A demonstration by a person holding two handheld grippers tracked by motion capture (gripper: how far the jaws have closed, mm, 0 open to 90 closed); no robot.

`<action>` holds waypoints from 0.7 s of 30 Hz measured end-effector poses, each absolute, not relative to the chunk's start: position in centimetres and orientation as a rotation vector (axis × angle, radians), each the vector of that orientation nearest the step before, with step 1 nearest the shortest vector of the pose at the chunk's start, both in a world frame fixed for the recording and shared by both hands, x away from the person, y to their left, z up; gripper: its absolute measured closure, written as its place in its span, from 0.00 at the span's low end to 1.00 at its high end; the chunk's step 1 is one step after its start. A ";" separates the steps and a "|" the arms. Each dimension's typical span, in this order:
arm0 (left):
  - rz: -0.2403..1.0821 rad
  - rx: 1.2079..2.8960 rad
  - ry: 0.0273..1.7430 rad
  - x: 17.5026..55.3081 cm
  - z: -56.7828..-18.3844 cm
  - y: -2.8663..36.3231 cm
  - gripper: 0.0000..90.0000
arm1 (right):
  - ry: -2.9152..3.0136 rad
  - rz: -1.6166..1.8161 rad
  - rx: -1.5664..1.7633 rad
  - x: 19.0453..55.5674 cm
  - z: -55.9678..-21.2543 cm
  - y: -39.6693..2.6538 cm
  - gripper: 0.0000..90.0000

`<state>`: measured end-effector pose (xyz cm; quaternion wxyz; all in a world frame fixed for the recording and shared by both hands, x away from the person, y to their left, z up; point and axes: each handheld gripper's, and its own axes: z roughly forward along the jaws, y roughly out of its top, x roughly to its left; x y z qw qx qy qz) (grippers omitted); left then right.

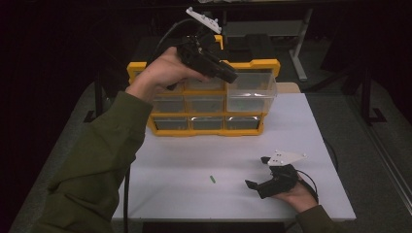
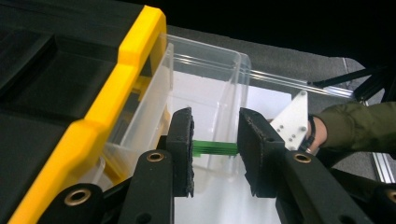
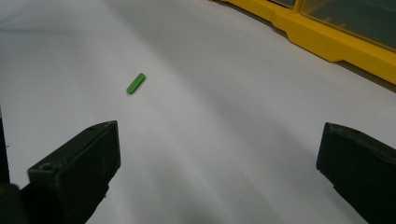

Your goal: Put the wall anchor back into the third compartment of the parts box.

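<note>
Left gripper (image 2: 215, 144): up high over the organiser, jaws closed in on a green strip (image 2: 215, 148) pinched across its ends, so it bridges the gap between the pads.
Right gripper (image 1: 266, 182): down on the near right of the table, jaws spread wide, nothing between them.
Held strip: hanging right above the clear drawer (image 2: 205, 93), which is pulled out from the top right of the yellow organiser (image 1: 206, 104).
Second strip (image 3: 135, 83): lying flat on the white table (image 1: 301, 136), well apart from the organiser, just ahead and left of the right gripper's jaws.
Handling, my read: tiny, light, rigid plastic; likely to skate on that smooth top or flip out of a hard squeeze.
Where to grab: across the narrow sides near the middle, jaws low to the surface, gentle pressure.
Drawer: thin clear walls, looks light, could shift if bumped.
</note>
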<state>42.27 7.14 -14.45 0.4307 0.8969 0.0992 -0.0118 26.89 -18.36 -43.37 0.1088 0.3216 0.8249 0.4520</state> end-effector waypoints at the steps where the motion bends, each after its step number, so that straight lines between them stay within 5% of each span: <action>1: -0.030 2.237 0.248 42.3 -14.4 7.1 0.74 | 2.426 1.329 0.946 26.9 -43.4 -18.4 0.00; 12: -0.035 2.261 0.284 43.3 -16.3 4.8 0.73 | 2.422 1.339 0.940 26.8 -43.3 -18.5 0.00; 21: -0.018 2.229 0.279 43.0 -15.3 6.3 0.59 | 2.430 1.334 0.955 26.8 -43.3 -18.5 0.00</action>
